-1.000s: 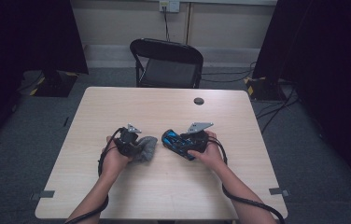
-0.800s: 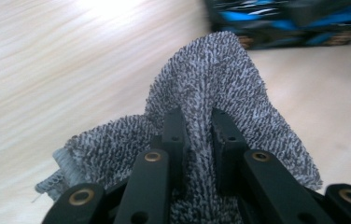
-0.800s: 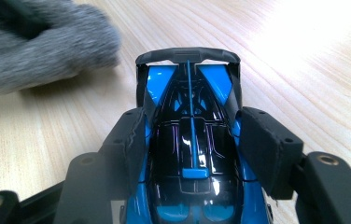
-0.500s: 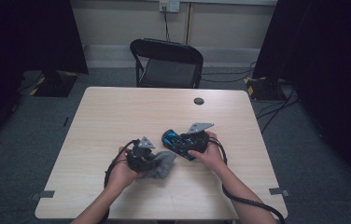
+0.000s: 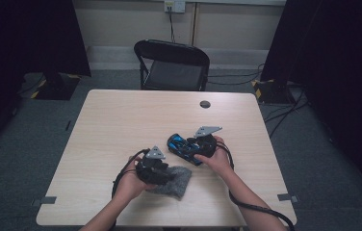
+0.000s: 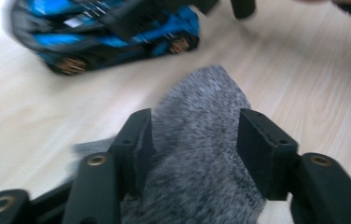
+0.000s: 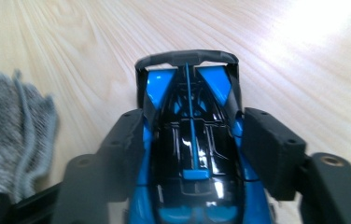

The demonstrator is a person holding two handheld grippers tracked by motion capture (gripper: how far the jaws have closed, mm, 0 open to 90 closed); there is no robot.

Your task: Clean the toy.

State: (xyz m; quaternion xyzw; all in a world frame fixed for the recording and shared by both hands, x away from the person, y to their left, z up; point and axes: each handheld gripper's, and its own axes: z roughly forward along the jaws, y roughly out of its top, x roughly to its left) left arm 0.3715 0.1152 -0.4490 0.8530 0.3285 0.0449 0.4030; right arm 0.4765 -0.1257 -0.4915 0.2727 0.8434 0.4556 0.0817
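A blue and black toy car (image 5: 180,146) sits on the wooden table (image 5: 121,120), right of centre. My right gripper (image 5: 194,148) is shut on it, and in the right gripper view both jaws press the car (image 7: 190,154) at its sides, right gripper (image 7: 190,126) over its roof. A fuzzy grey cloth (image 5: 176,179) lies near the front edge, just below the car. My left gripper (image 5: 162,169) holds it: the cloth (image 6: 197,154) fills the gap of the left gripper (image 6: 194,126). The car (image 6: 103,32) lies just beyond the cloth.
A small black round disc (image 5: 205,104) sits on the table near its far edge. A black folding chair (image 5: 172,62) stands behind the table. Cables run over the floor at the right. Bare tabletop spreads to the left and far side.
My left gripper has moved right and toward the table's front edge, taking the grey cloth along; the cloth now spreads on the table below the car. The right gripper and car stayed put.
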